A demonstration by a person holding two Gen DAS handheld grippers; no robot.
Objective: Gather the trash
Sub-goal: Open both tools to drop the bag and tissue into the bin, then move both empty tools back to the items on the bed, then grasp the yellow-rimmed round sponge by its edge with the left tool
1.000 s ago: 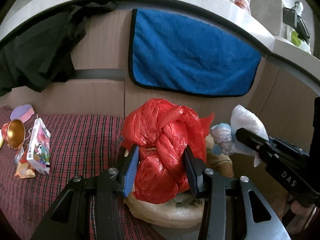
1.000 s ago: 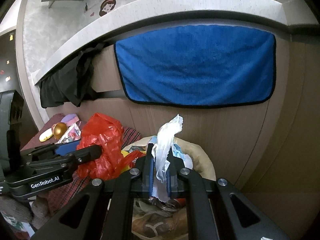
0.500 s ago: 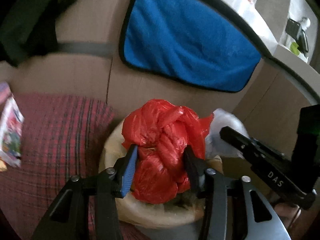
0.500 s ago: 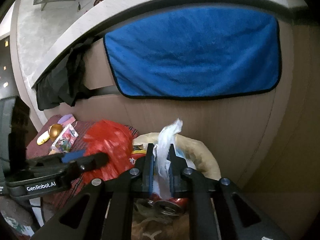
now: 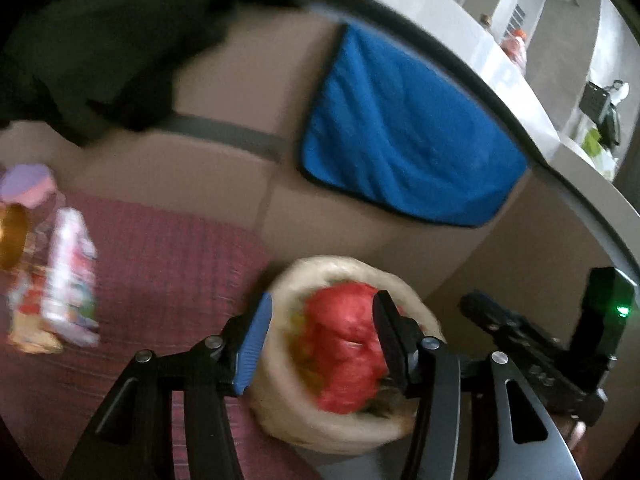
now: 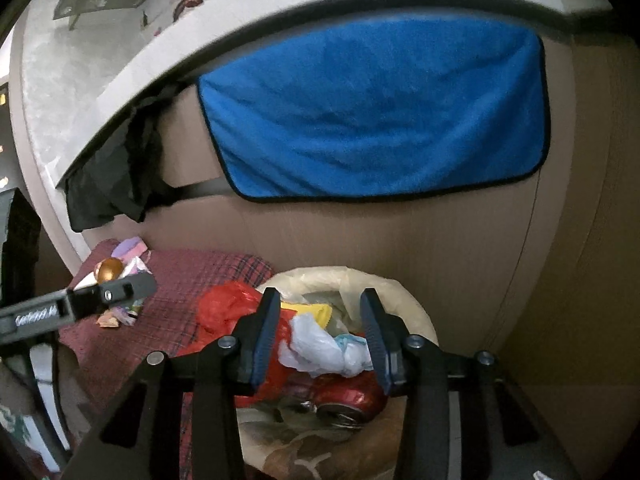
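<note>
Since a second earlier, both pieces of trash had left the claws: the red plastic bag (image 5: 348, 352), then pinched high between the left gripper's pads, lay in the lined bin (image 5: 288, 288), and the white plastic wad (image 6: 320, 344), then clamped upright in the right gripper (image 6: 318, 334), had dropped in beside it.

Both claws had just been opening. The left gripper (image 5: 320, 340) stood wide over the bin; the red bag showed between its jaws but lower down, and whether the right-hand pad was touching it could not be told through the blur. The right gripper also gaped, the white wad below and between its pads, apparently loose.

Judged by its crumples, the red bag was light, soft and slick; it would squash rather than resist, so a bunched fold near its top was the likeliest hold. The white wad looked much the same, thin film.

A red can-like thing (image 6: 344, 396) lay nearer in the bin. To the left, on the plaid cloth (image 6: 172, 292), well apart from the bin, colourful packets (image 5: 72, 276) and a gold ball (image 6: 110, 269) remained. Behind, a blue towel (image 6: 376, 108) hung on the wooden panel.
</note>
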